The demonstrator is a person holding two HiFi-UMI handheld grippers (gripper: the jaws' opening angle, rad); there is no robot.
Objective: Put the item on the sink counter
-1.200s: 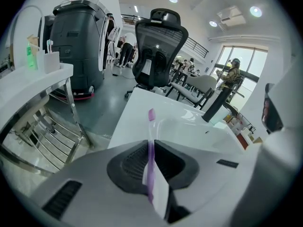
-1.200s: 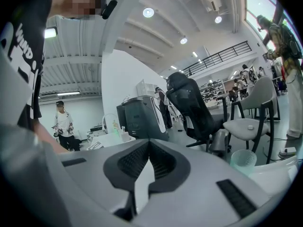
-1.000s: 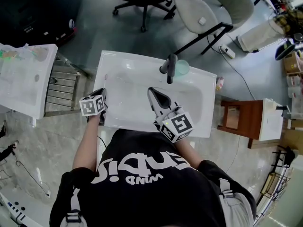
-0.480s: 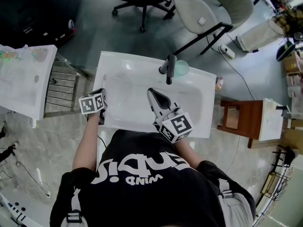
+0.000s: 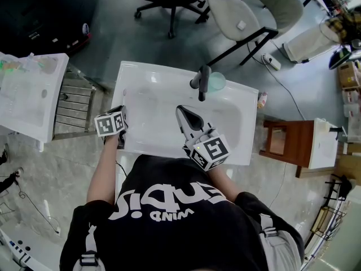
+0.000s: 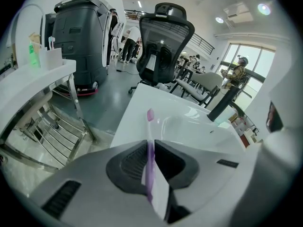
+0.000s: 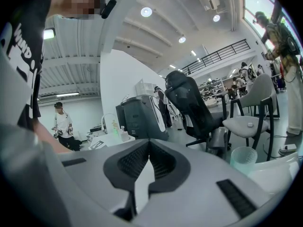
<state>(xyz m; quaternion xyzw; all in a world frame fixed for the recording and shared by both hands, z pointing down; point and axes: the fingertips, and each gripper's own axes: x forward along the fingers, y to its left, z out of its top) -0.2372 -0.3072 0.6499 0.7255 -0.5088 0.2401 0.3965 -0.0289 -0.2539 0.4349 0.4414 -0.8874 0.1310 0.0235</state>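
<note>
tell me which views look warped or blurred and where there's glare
Head view: sharp, evenly lit, soft sheen on the white sink. Left gripper view: fisheye bend, dark corners, toothbrush blurry close up. Right gripper view: same bend, ceiling lamps flare.

A white sink counter [image 5: 132, 75] is set on a grey floor [image 5: 141, 38], and its middle is taken up by a basin [image 5: 158, 117]. At the far edge a dark tap [image 5: 202, 79] is mounted, and a pale green cup [image 5: 216, 81] is placed just beside it on the right.

The sink counter [image 5: 125, 89] is bare along its left; faucet [image 5: 201, 81] and cup [image 5: 218, 82] crowd the back
</note>
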